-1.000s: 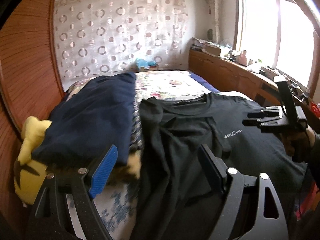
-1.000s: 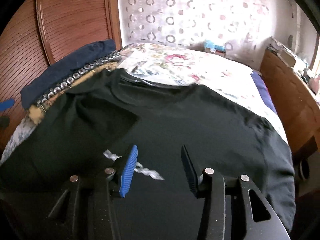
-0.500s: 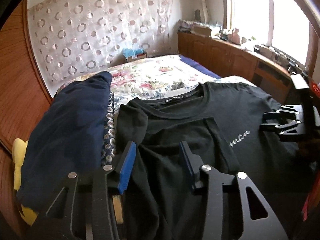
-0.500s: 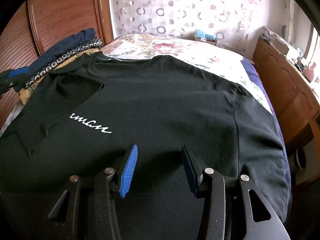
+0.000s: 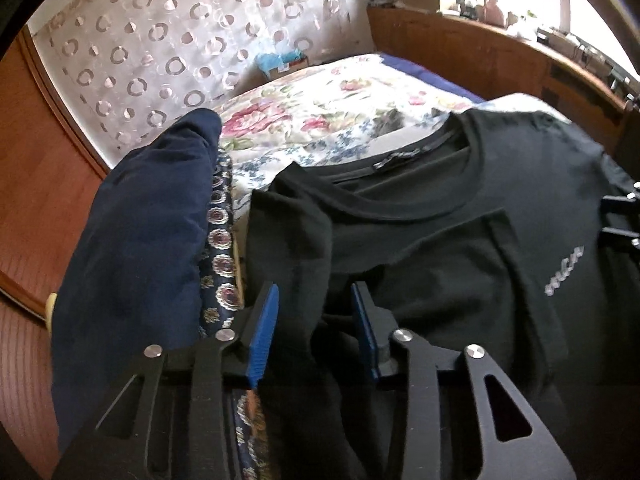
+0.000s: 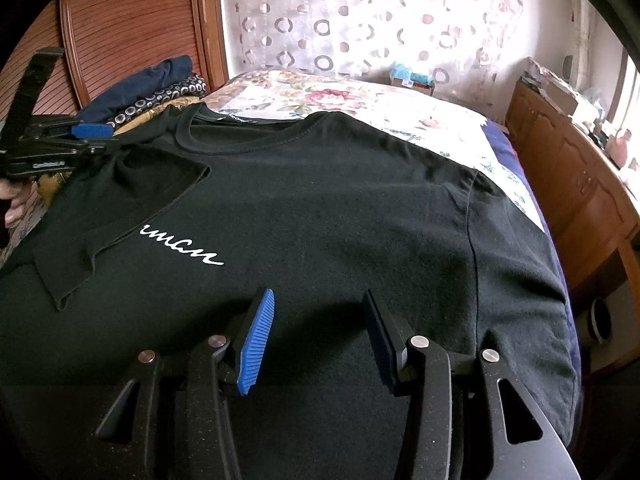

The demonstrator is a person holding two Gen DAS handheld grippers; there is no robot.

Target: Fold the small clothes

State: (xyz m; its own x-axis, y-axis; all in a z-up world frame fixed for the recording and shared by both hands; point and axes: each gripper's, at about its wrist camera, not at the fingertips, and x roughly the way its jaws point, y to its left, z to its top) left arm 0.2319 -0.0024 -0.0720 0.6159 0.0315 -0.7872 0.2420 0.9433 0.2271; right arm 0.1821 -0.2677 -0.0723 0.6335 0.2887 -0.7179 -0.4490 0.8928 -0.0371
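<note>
A black T-shirt (image 6: 320, 208) with white script lettering (image 6: 180, 246) lies face up on the floral bedspread (image 6: 360, 100). Its left sleeve (image 6: 132, 200) is folded in over the chest. My left gripper (image 5: 314, 320) hangs over the shirt's left shoulder edge (image 5: 288, 232). Its jaws are closing, with a gap still showing and a ridge of black cloth between the blue pads (image 5: 262, 332). The same left gripper (image 6: 60, 148) shows in the right wrist view at the far left. My right gripper (image 6: 318, 328) stands open above the shirt's lower front, holding nothing.
A stack of folded clothes with a navy piece (image 5: 152, 240) on top lies left of the shirt, against a wooden wardrobe door (image 6: 132, 32). A wooden cabinet (image 6: 580, 184) runs along the bed's right side. A blue box (image 5: 280, 62) sits at the bed's far end.
My left gripper has swung from the folded stack over onto the shirt's left edge, and its jaws have narrowed a lot. The right gripper has barely moved and kept its opening.
</note>
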